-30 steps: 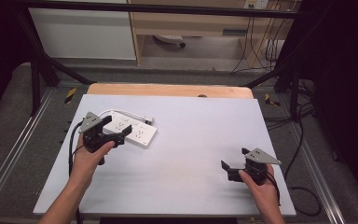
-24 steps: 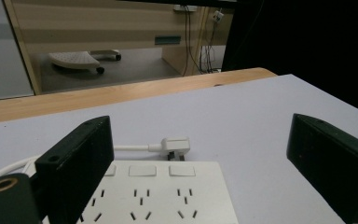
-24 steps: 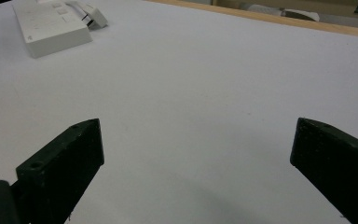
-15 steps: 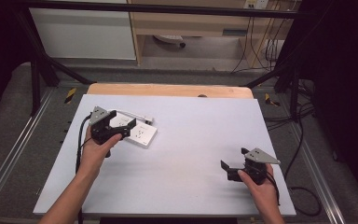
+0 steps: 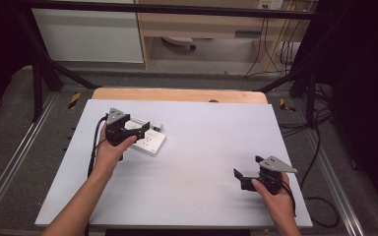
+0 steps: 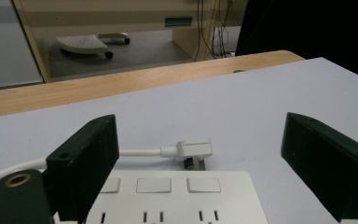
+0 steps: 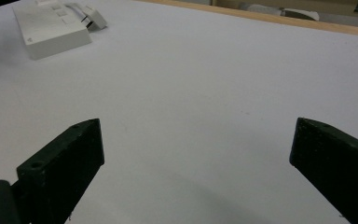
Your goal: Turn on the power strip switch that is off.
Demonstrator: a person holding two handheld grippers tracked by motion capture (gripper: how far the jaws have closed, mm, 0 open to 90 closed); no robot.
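Left gripper (image 5: pixel 137 129) had advanced over the white power strip (image 5: pixel 147 141) at table's (image 5: pixel 202 147) left, jaws spread, probably nearing a grasp. Right gripper (image 5: pixel 248 169) stayed put, released, near right.

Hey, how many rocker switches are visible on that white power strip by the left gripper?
3 show in the left gripper view on the power strip: left switch beside the jaw, middle switch, right switch. More may be hidden behind the left jaw.
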